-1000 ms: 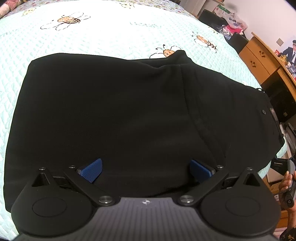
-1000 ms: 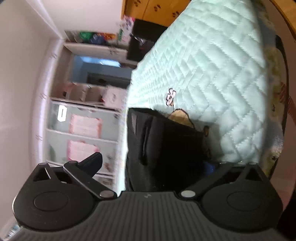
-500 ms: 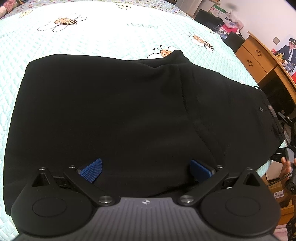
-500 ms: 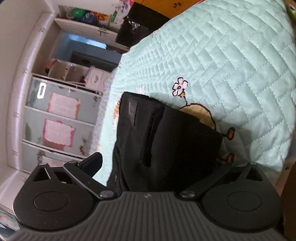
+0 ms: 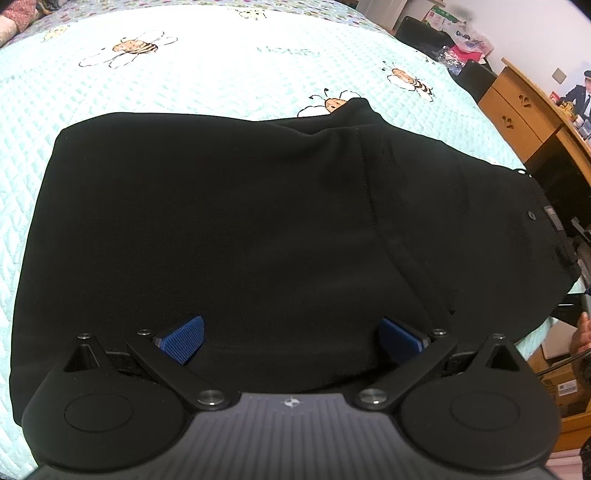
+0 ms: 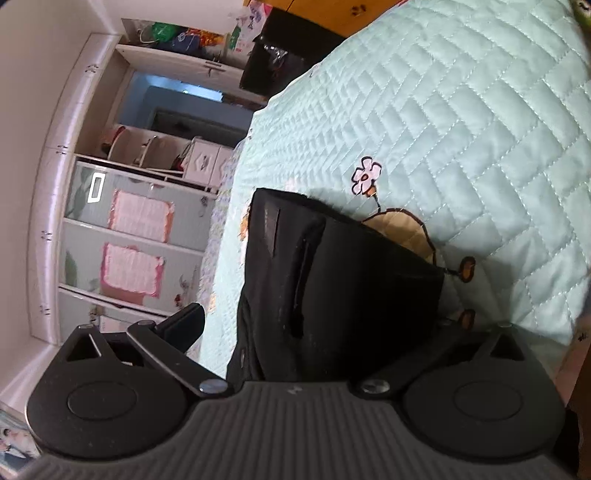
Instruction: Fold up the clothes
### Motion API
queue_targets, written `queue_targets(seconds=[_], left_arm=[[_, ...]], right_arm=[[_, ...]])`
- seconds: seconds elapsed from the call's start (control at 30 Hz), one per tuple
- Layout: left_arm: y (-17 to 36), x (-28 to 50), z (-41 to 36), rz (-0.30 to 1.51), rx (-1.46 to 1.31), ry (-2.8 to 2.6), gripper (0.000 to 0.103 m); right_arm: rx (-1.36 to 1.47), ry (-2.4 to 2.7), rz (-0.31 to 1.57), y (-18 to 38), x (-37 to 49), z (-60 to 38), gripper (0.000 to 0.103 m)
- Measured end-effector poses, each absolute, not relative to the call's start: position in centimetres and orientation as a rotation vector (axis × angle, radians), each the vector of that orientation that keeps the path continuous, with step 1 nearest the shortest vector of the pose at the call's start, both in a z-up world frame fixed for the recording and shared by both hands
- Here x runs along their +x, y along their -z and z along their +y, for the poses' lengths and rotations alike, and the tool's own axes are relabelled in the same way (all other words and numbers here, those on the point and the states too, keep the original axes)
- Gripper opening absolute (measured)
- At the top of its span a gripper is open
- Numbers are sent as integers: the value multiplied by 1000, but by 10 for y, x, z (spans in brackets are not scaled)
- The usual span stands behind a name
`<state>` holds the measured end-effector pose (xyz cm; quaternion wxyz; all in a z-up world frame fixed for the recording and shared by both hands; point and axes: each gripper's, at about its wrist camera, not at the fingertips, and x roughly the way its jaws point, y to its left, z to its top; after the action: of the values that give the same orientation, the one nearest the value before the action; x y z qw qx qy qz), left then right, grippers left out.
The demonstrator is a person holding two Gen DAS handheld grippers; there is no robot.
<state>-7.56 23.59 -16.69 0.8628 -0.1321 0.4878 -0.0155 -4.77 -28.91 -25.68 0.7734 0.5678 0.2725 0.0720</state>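
Note:
A black folded garment point(image 5: 258, 221) lies flat on a mint quilted bedspread point(image 5: 221, 74) printed with bees. My left gripper point(image 5: 291, 336) hovers over the garment's near edge, open, with both blue pads point(image 5: 181, 338) wide apart and nothing between them. In the right wrist view, which is rolled sideways, the garment's waistband end point(image 6: 332, 277), with a button and a slit, sits between the spread fingers of my right gripper point(image 6: 323, 321). That gripper is open. Its left finger point(image 6: 184, 325) is free of the cloth; the right finger is lost in the dark beside the fabric.
The bed's right edge runs just past the garment. Beyond it stand a wooden dresser point(image 5: 517, 110) and black chairs with bags point(image 5: 424, 33). A person's hand point(image 5: 581, 334) shows at the far right. A wardrobe with shelves point(image 6: 129, 221) faces the bed's end.
My right gripper has come in closer to the garment's waistband end, which now fills more of its view. The left gripper has barely shifted and stays open.

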Motion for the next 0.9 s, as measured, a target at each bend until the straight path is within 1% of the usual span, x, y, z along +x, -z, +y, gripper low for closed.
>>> queue_targets(seconds=[0.03,0.07,0.1,0.13,0.17,0.3,0.37,0.43,0.47,0.57,0.7,0.9], left_arm=[[166,-76,236,1022,-272,30,103],[166,-76,235,1021,-267,28,103],[166,-77,235,1020,-262,26,101],[165,-77,235,1021,-255,21,98],[164,-77,235,1022,-248,16,97],[161,-79,237,1021,-237,9,89],[159,-81,239,1020,-236,5,84],[157,-84,242,1021,-245,0,76],[155,-86,244,1022,-249,-3,74],[150,-92,251,1026,-266,-24,73],[135,-106,262,974,-268,-43,73],[116,-145,317,874,-384,-102,73]], right_arm=[[1222,-155,596,255,-48,-289,96],[1192,-140,608,252,-49,-288,80],[1151,-125,618,248,-49,-286,68],[1112,-120,619,243,-49,-283,45],[1075,-120,616,239,-50,-280,35],[949,-121,607,213,-51,-265,30],[912,-129,594,198,-54,-256,29],[878,-144,577,182,-58,-245,29],[859,-154,569,173,-60,-238,29],[799,-183,545,146,-67,-217,29],[714,-242,499,101,-72,-180,29],[445,-416,402,23,-90,-77,29]])
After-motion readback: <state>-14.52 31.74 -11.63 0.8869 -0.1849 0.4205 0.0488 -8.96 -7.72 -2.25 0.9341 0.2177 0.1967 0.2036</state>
